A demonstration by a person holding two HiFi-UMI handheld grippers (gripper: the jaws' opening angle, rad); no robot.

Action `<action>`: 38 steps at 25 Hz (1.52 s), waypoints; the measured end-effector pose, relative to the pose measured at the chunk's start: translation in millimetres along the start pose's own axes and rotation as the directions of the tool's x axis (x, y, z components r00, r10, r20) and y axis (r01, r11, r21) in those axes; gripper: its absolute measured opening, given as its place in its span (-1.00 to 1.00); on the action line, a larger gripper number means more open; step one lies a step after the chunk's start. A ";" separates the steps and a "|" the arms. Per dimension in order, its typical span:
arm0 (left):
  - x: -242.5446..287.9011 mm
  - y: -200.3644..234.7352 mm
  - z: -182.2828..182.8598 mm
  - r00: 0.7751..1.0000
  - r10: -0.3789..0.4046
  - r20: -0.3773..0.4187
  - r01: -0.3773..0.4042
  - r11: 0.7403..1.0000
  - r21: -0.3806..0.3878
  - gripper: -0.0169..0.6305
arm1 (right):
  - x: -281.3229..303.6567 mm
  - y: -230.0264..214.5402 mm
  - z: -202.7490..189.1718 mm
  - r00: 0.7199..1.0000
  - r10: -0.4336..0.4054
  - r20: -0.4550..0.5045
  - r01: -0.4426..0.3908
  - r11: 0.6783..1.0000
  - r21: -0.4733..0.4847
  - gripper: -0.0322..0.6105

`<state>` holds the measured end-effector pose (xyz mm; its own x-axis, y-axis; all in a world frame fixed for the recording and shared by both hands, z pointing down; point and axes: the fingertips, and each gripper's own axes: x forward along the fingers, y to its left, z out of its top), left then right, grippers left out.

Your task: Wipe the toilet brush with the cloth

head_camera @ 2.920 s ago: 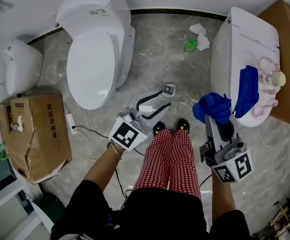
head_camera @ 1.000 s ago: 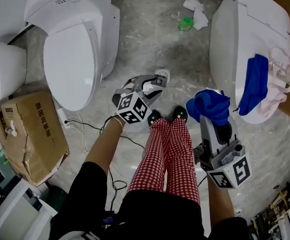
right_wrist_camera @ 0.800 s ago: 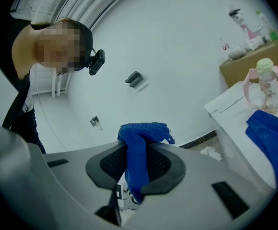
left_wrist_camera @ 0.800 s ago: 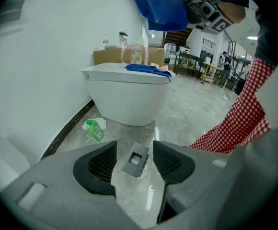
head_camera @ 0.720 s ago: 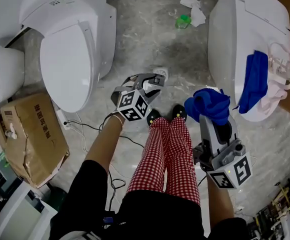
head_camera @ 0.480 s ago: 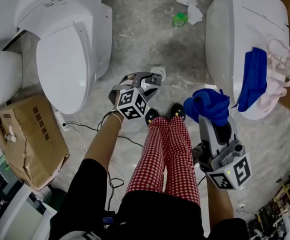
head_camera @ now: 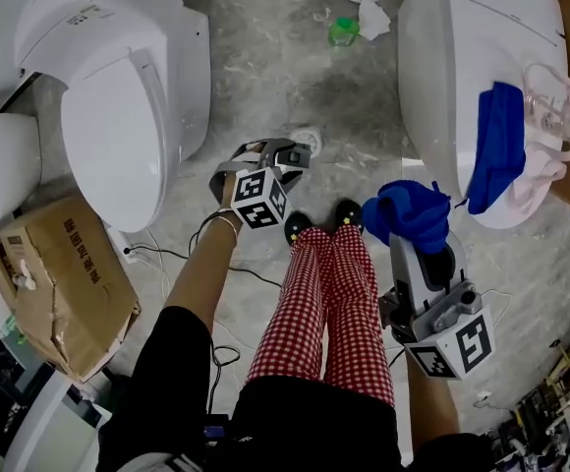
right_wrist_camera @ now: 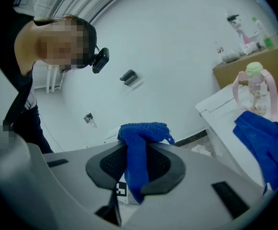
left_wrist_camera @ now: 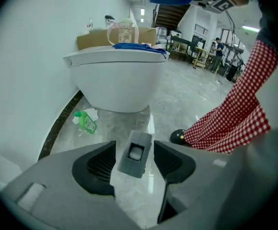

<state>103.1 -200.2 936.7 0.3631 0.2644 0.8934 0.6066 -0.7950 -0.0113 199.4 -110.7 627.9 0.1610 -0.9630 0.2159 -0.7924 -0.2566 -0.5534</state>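
The toilet brush (left_wrist_camera: pixel 135 153) stands on the floor, seen from above as a grey block-shaped handle top with a white insert. My left gripper (left_wrist_camera: pixel 134 159) points steeply down over it, open, with the handle between the jaws and a gap on each side. In the head view this gripper (head_camera: pixel 287 155) hangs over the brush's round base (head_camera: pixel 307 143), in front of the person's feet. My right gripper (head_camera: pixel 418 236) is held roughly level and shut on a bunched blue cloth (head_camera: pixel 410 214); that cloth (right_wrist_camera: pixel 140 150) hangs between its pads.
A second blue cloth (head_camera: pixel 494 146) and a pink-handled bottle (head_camera: pixel 552 116) lie on the white toilet (head_camera: pixel 442 57) at right. Another toilet (head_camera: pixel 118 96) stands at left, beside a cardboard box (head_camera: pixel 64 283). A green bottle (head_camera: pixel 342 31) and tissues (head_camera: pixel 362 0) lie by the wall. Red-checked trouser legs (head_camera: pixel 329 303) are between the grippers.
The left gripper has sunk towards the floor and tilted steeper over the brush. The right gripper with the cloth has shifted only slightly.
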 end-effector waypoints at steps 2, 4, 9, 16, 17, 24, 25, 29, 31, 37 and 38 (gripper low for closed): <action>4.5 0.8 -1.5 1.000 -0.010 -0.018 0.010 1.000 0.007 -0.23 | -1.4 -2.7 -0.6 1.000 -0.007 -0.001 0.007 1.000 0.001 -0.65; 8.6 0.6 -3.8 0.999 -0.026 -0.036 0.027 1.000 0.012 -0.23 | -2.4 -5.2 -1.1 1.000 -0.014 -0.003 0.014 1.000 0.005 -0.65; 18.4 -1.1 -8.2 0.996 -0.046 -0.079 0.049 0.998 0.030 -0.23 | -5.0 -12.6 -0.6 1.000 -0.031 0.002 0.031 0.999 0.013 -0.65; 31.7 -5.6 -15.8 0.986 -0.071 -0.150 0.075 0.997 0.024 -0.23 | -3.6 -18.0 -1.5 0.999 -0.032 0.006 0.031 0.999 0.025 -0.65; 33.3 -6.5 -17.3 0.984 -0.073 -0.160 0.079 0.996 0.033 -0.23 | -3.0 -18.2 -1.4 0.999 -0.032 0.007 0.031 0.999 0.025 -0.65; 41.8 -8.6 -22.2 0.966 -0.071 -0.247 0.095 0.992 0.086 -0.23 | -2.3 -19.3 -5.8 0.999 -0.037 0.002 0.037 0.999 0.034 -0.65; 42.9 -8.9 -23.6 0.961 -0.070 -0.266 0.099 0.990 0.096 -0.23 | -2.3 -19.0 -7.2 0.999 -0.038 0.000 0.038 0.999 0.035 -0.65; 47.4 -9.4 -23.0 0.954 -0.052 -0.295 0.092 0.988 0.123 -0.23 | -2.0 -18.7 -15.0 0.999 -0.034 -0.017 0.035 0.999 0.035 -0.65; 50.8 -11.9 -21.6 0.951 -0.059 -0.304 0.100 0.987 0.124 -0.23 | -1.2 -20.1 -18.6 0.999 -0.034 -0.025 0.035 0.999 0.032 -0.65; 63.1 -18.3 -20.2 0.945 -0.082 -0.316 0.131 0.982 0.136 -0.23 | 12.2 -31.9 -30.0 0.998 -0.034 -0.045 0.034 0.999 -0.005 -0.65; 64.7 -18.7 -20.1 0.945 -0.084 -0.315 0.133 0.982 0.137 -0.23 | 15.1 -34.3 -32.7 0.998 -0.034 -0.051 0.033 0.999 -0.013 -0.65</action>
<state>101.0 -179.2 1003.7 0.0698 0.1448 0.9870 0.7407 -0.6703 0.0459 209.8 -113.7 676.5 0.1577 -0.9483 0.2753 -0.7944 -0.2874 -0.5351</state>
